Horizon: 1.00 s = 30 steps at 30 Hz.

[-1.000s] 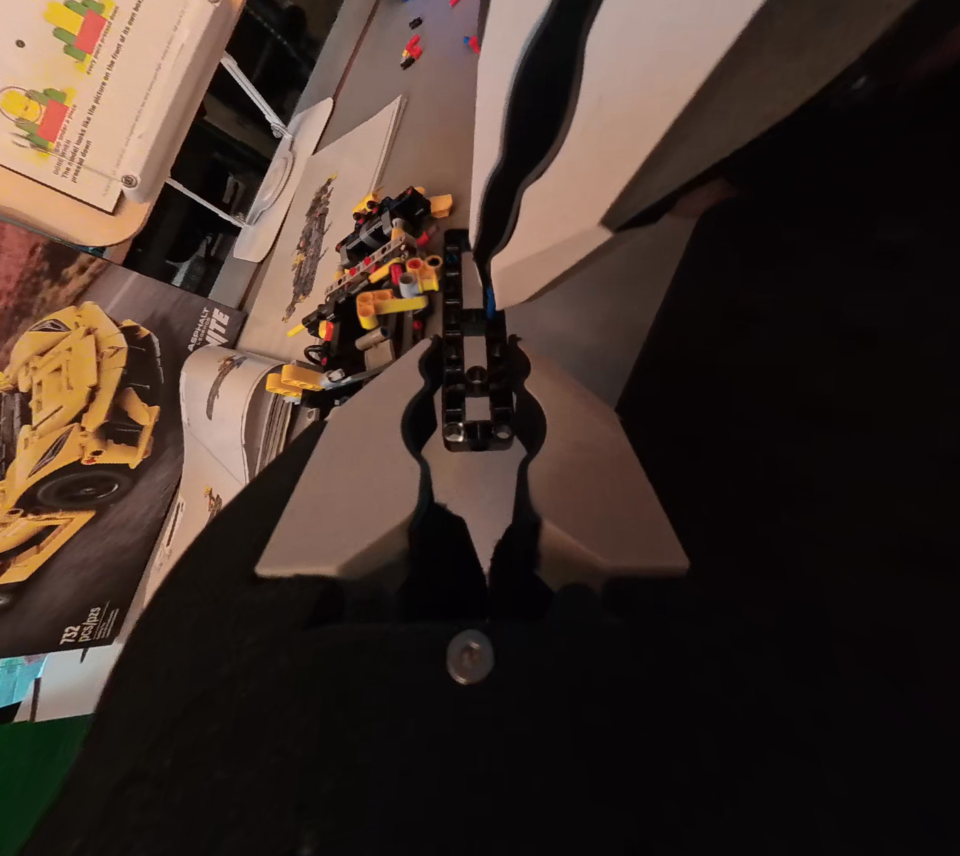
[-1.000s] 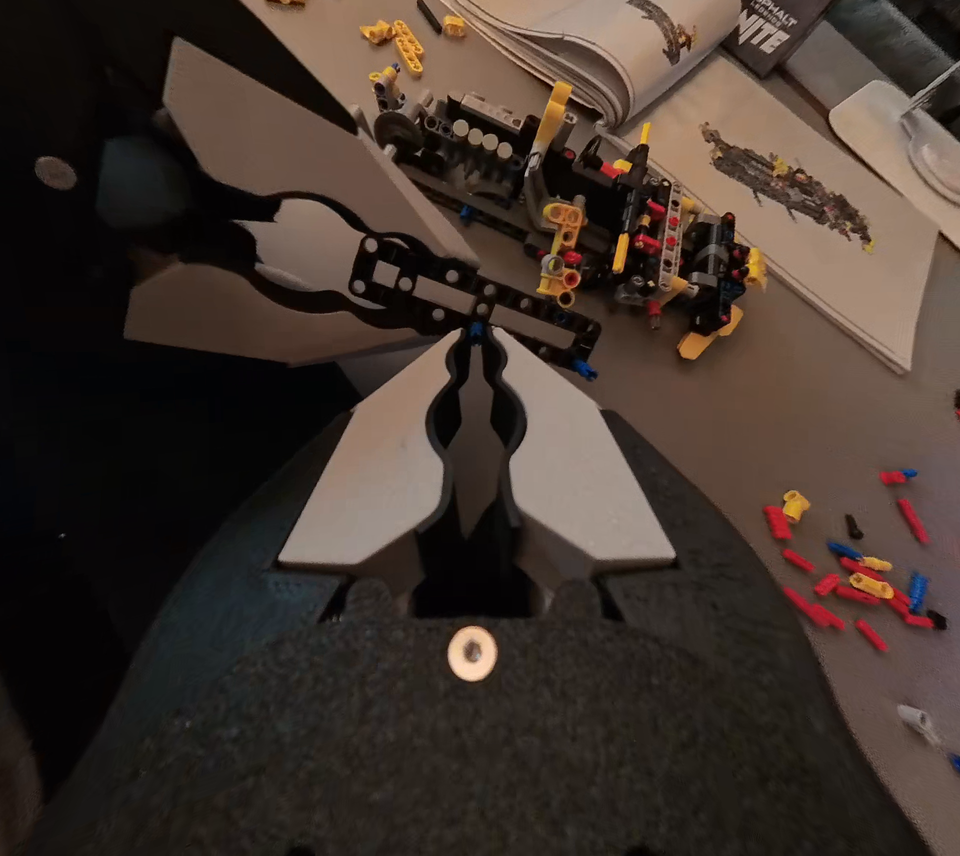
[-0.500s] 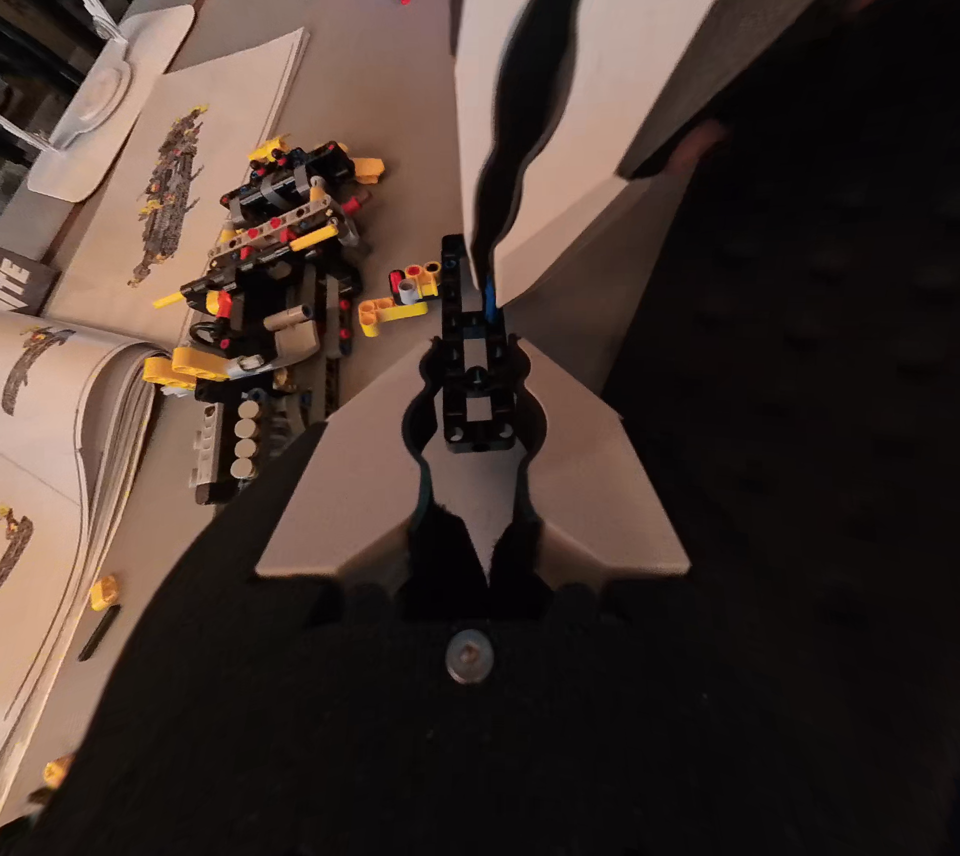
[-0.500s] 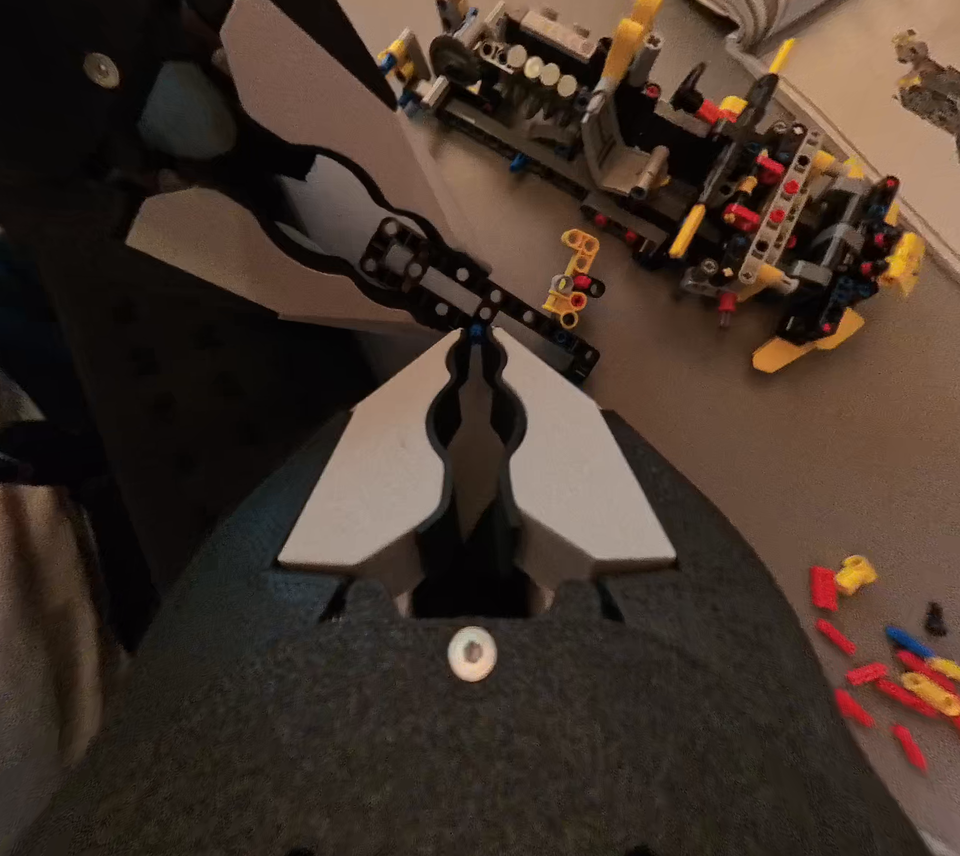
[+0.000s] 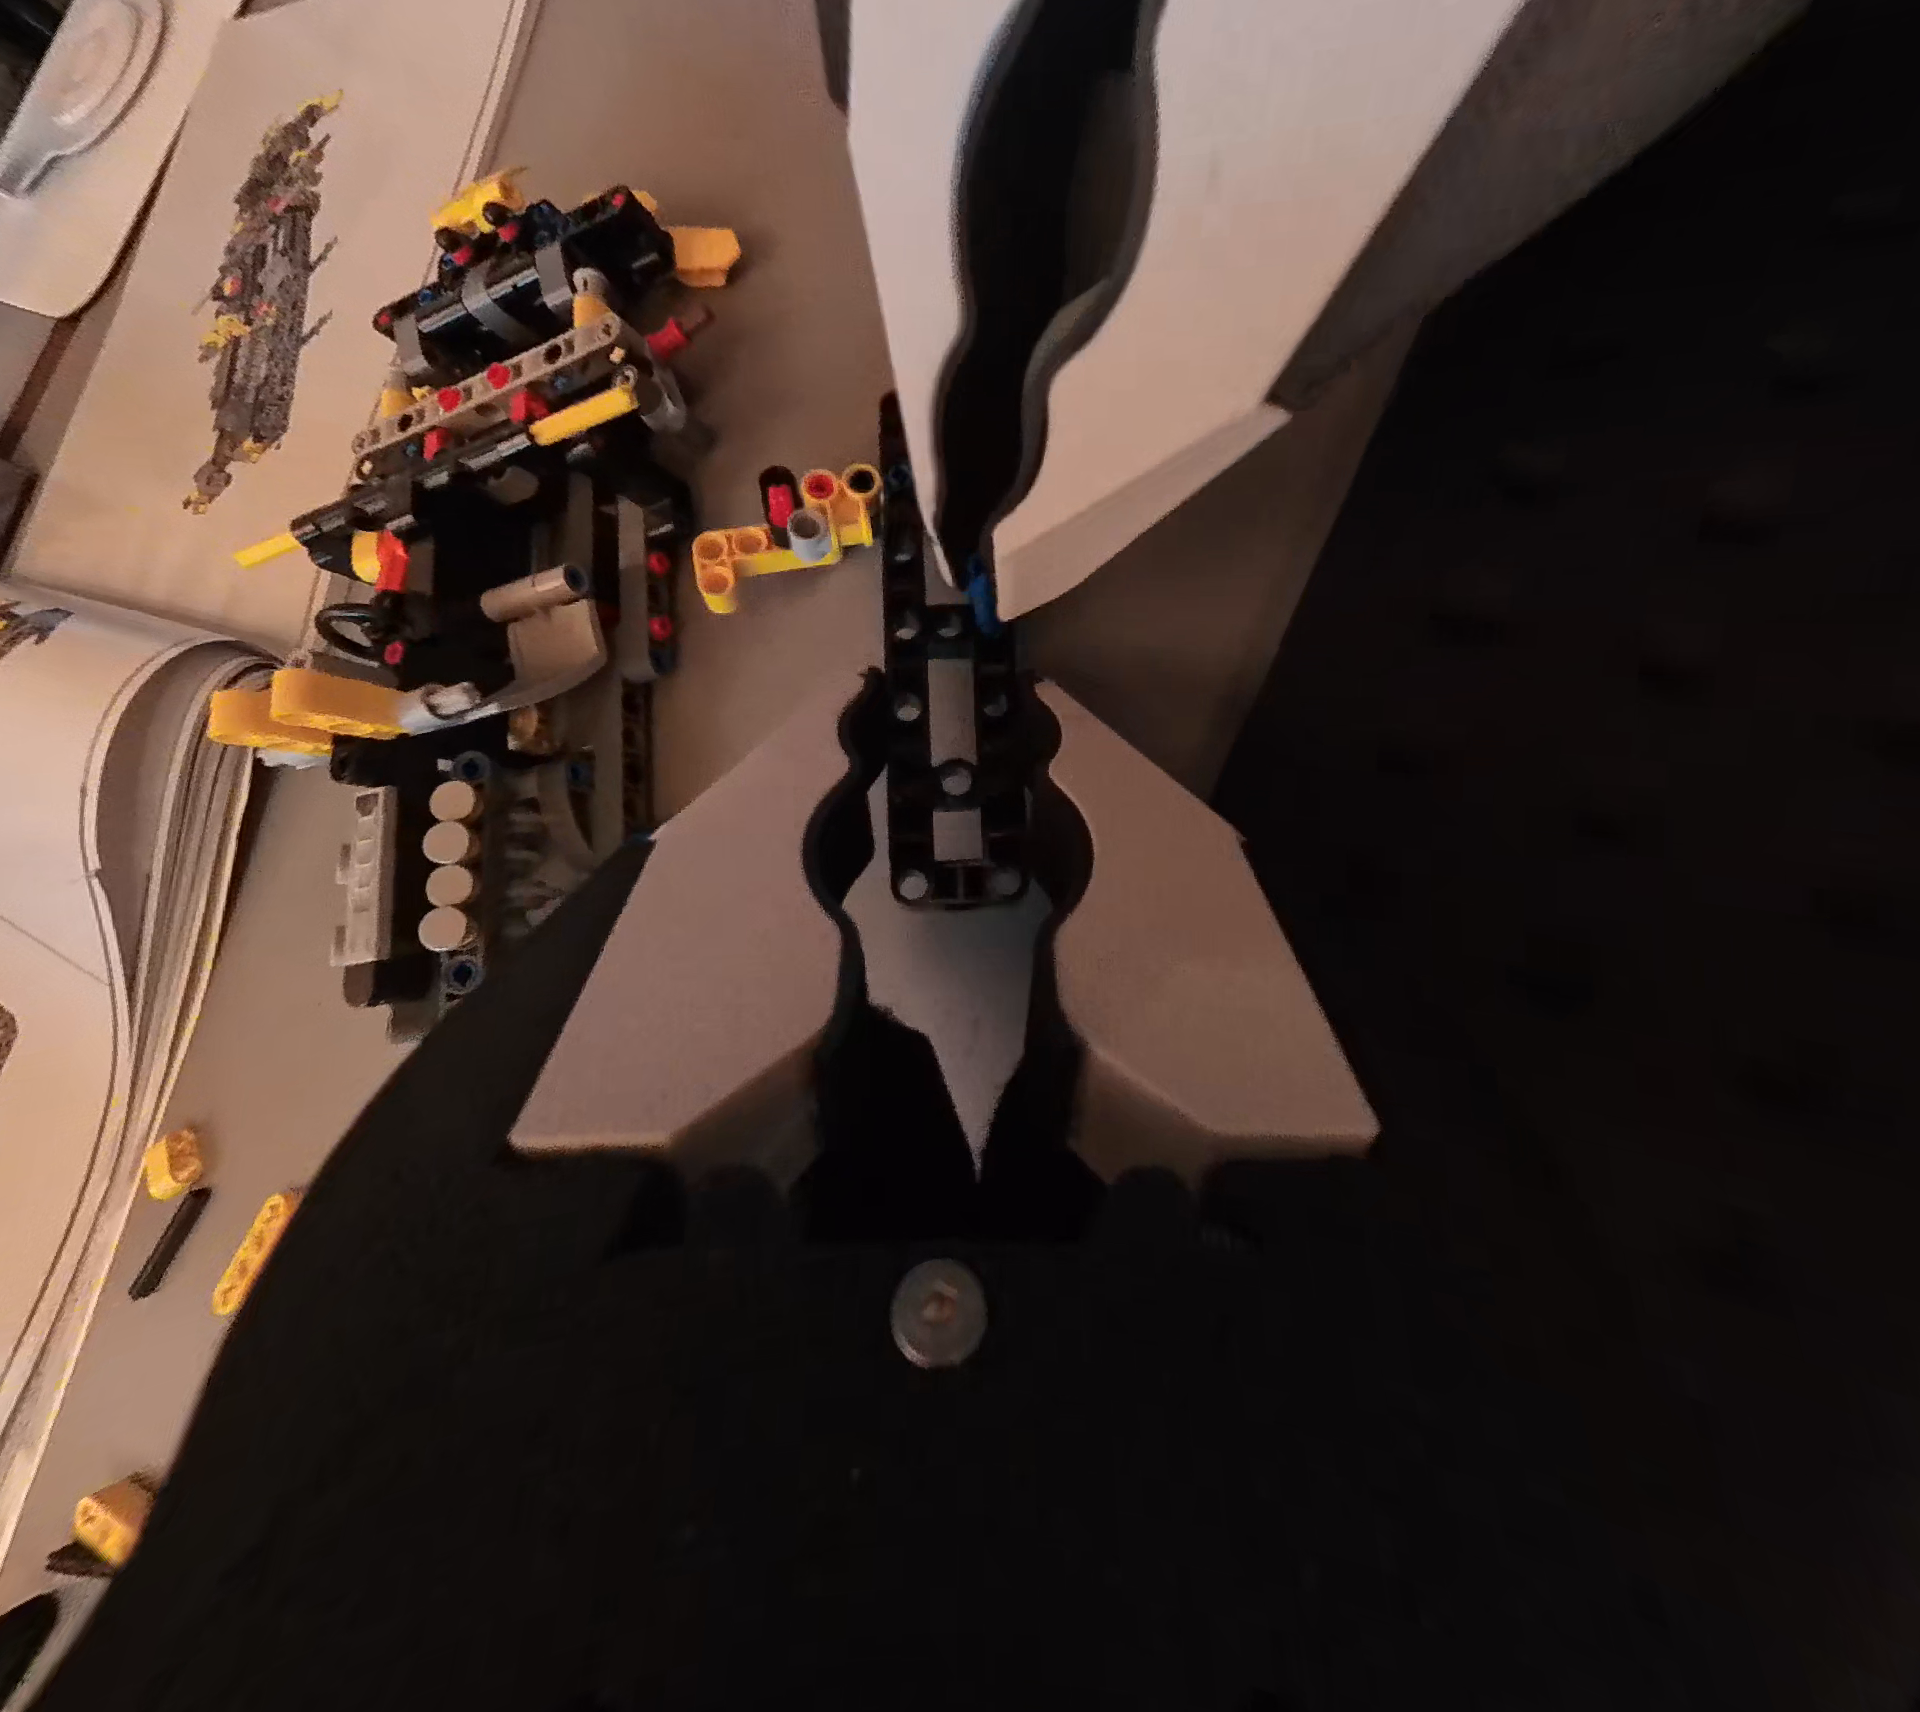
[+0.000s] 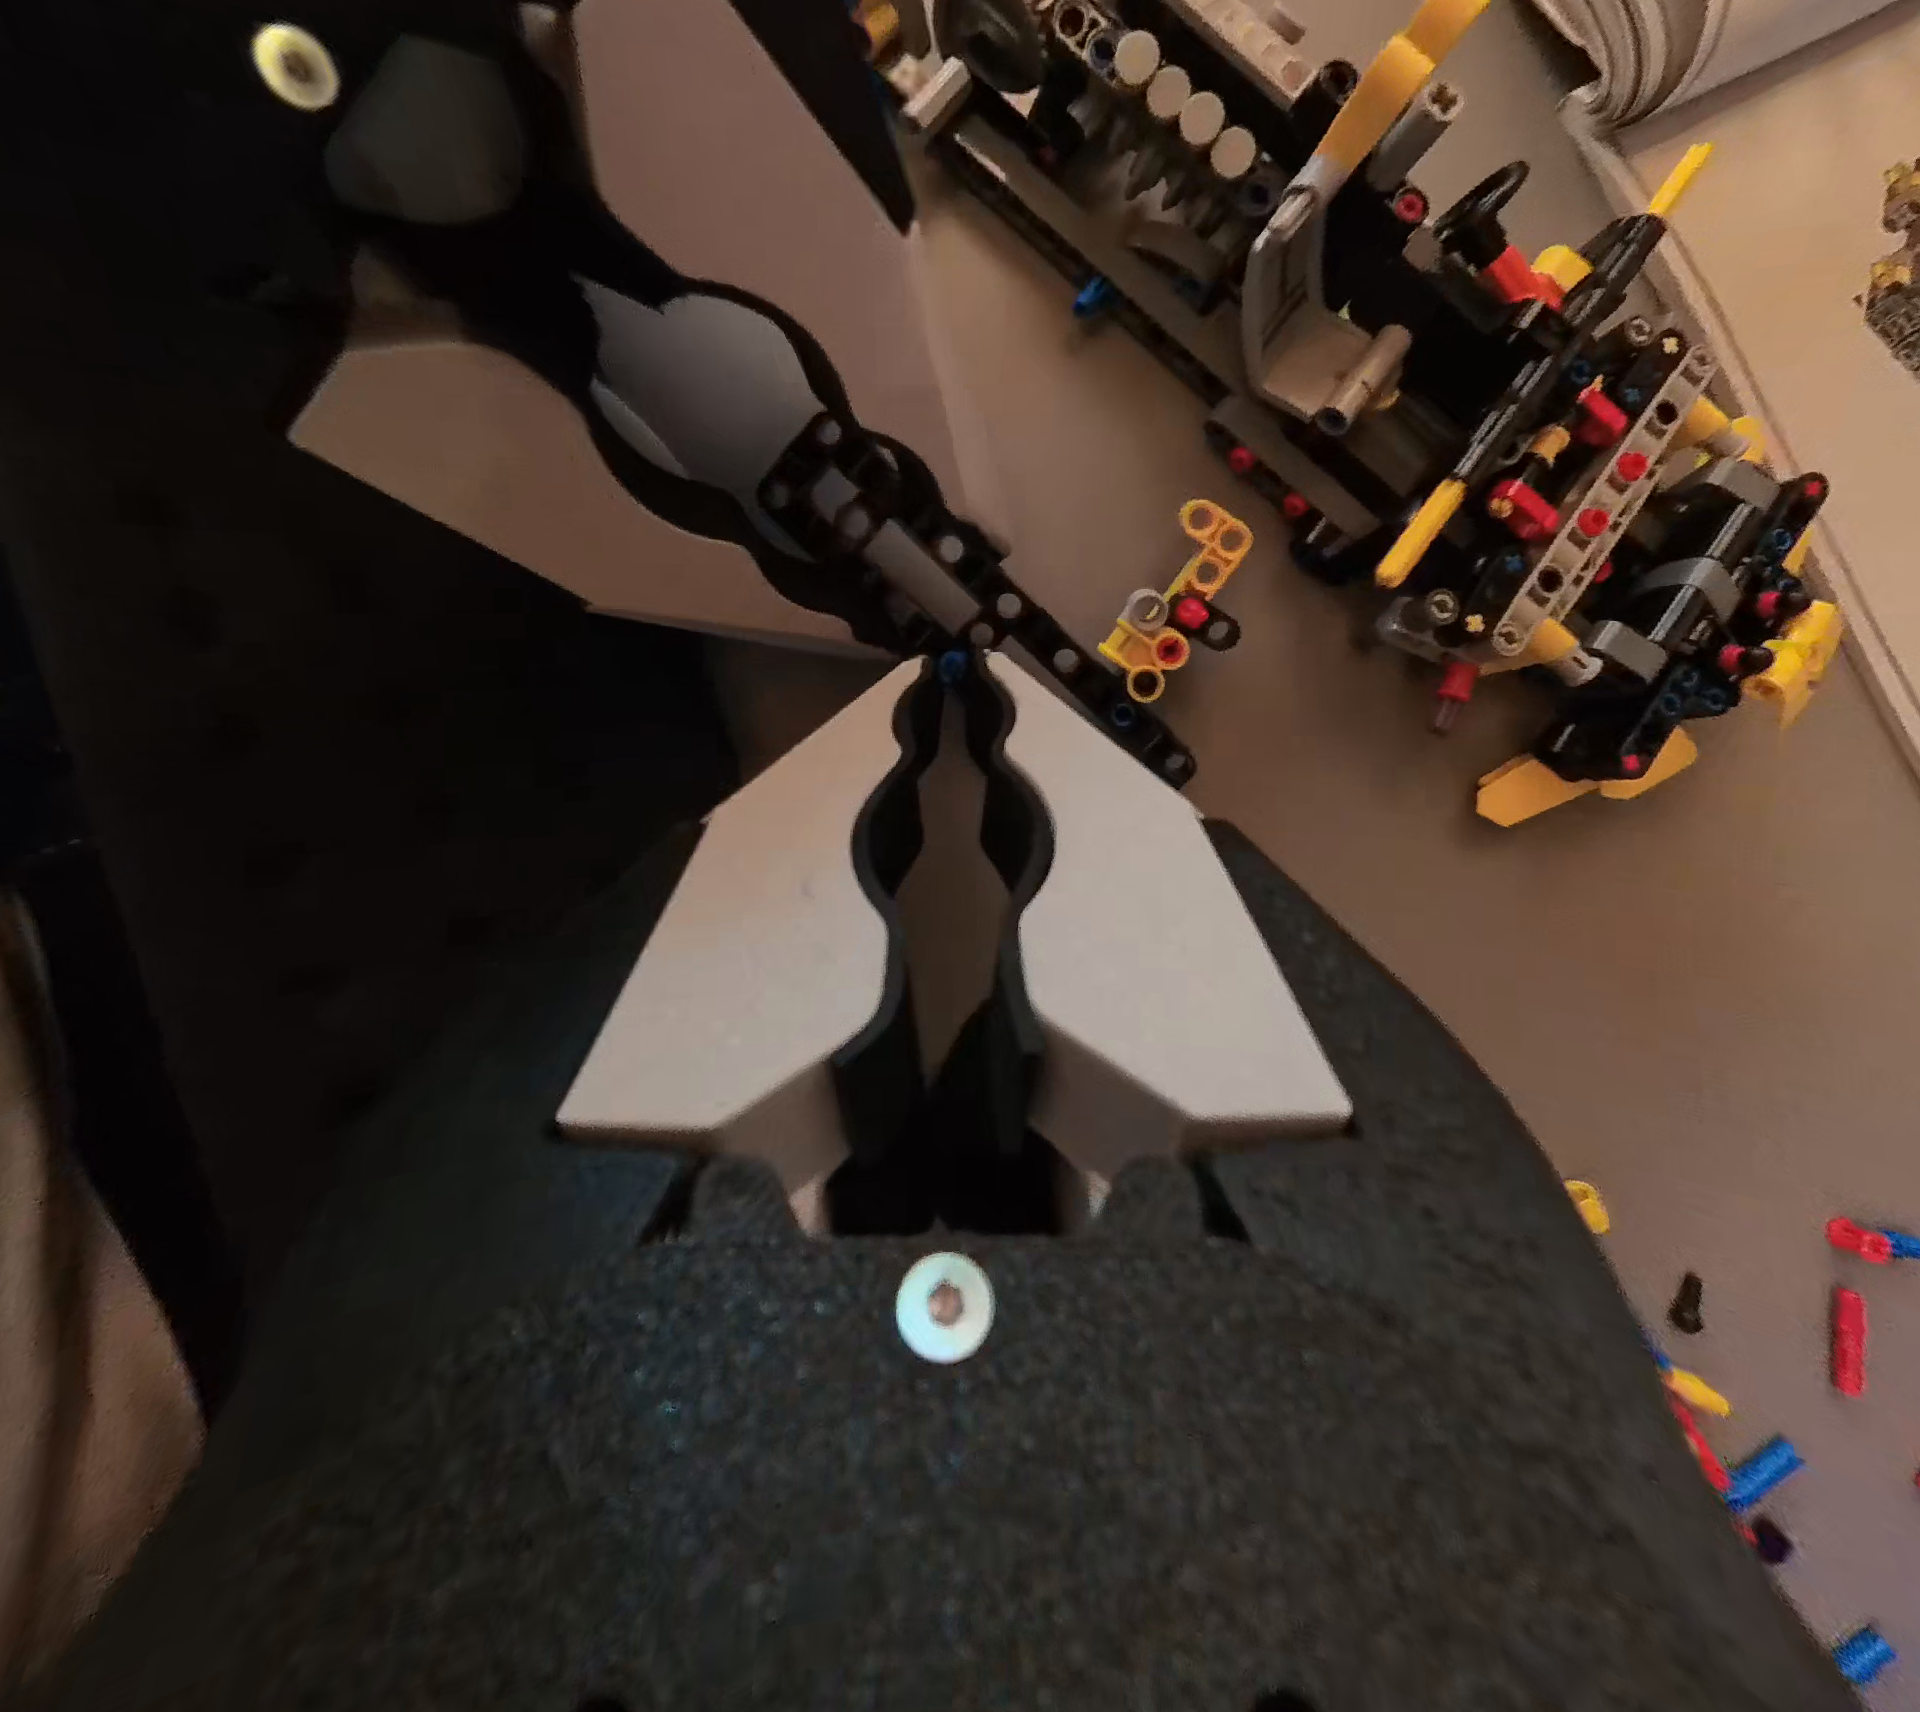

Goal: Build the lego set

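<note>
My left gripper (image 5: 951, 701) is shut on a black lego frame beam (image 5: 951, 789) and holds it above the table. My right gripper (image 6: 951, 675) is shut on a small blue pin (image 6: 951, 663), with its tip against the side of the black frame (image 6: 914, 556). In the left wrist view the right gripper (image 5: 971, 587) comes in from the top with the blue pin (image 5: 980, 594) at the frame's edge. The half-built black, grey and yellow car chassis (image 5: 499, 582) lies on the table to the left, and shows in the right wrist view (image 6: 1403, 374).
A small yellow angled assembly (image 5: 790, 535) lies between the chassis and the frame. An open instruction booklet (image 5: 94, 810) and a printed sheet (image 5: 343, 135) lie beyond the chassis. Loose red and blue pins (image 6: 1849, 1350) lie at the right. Yellow pieces (image 5: 171, 1163) lie at the left.
Both grippers kept their hold and stayed together while swinging over the table. The box and the stand have left the left wrist view, and the chassis looks nearer in both views.
</note>
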### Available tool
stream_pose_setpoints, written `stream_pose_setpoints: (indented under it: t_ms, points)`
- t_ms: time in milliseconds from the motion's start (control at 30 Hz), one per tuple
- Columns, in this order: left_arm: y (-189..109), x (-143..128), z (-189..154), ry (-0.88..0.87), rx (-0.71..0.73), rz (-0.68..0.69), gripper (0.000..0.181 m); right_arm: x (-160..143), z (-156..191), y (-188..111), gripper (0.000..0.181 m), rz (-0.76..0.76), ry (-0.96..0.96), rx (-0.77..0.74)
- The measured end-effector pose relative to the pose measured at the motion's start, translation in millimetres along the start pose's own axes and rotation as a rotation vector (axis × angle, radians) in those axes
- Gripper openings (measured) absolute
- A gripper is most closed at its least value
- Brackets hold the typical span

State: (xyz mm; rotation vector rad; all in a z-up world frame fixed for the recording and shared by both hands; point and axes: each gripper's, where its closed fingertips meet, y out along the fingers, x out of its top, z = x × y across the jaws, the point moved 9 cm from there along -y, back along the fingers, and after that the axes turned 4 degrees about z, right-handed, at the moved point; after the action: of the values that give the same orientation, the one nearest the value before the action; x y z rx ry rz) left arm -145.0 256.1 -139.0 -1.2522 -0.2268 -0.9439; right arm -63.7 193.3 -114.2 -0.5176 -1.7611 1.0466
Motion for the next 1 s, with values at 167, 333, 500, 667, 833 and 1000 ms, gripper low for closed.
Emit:
stream_pose_setpoints:
  t_ms: [167, 333, 500, 667, 833, 1000]
  points:
    - [1, 0, 1, -0.014, -0.036, -0.003, 0.026, 5, 2, 5, 0.004, 0.001, -0.045, -0.005]
    - [1, 0, 2, -0.03, -0.054, -0.003, 0.026, 2, 3, 9, 0.004, 0.018, -0.1, -0.023]
    - [3, -1, 7, -0.085, -0.088, 0.001, 0.026, -14, -9, -9, 0.004, -0.192, 0.067, 0.047]
    - [-10, 4, 12, -0.104, 0.011, -0.13, 0.032, -17, -27, -27, 0.004, -0.489, 0.422, 0.191]
    - [-34, 12, 13, -0.091, 0.145, -0.363, 0.033, -8, -23, -28, 0.004, -0.706, 0.7, 0.454]
    - [-48, 15, 10, -0.075, 0.193, -0.494, 0.024, -1, -9, -18, 0.005, -0.72, 0.732, 0.518]
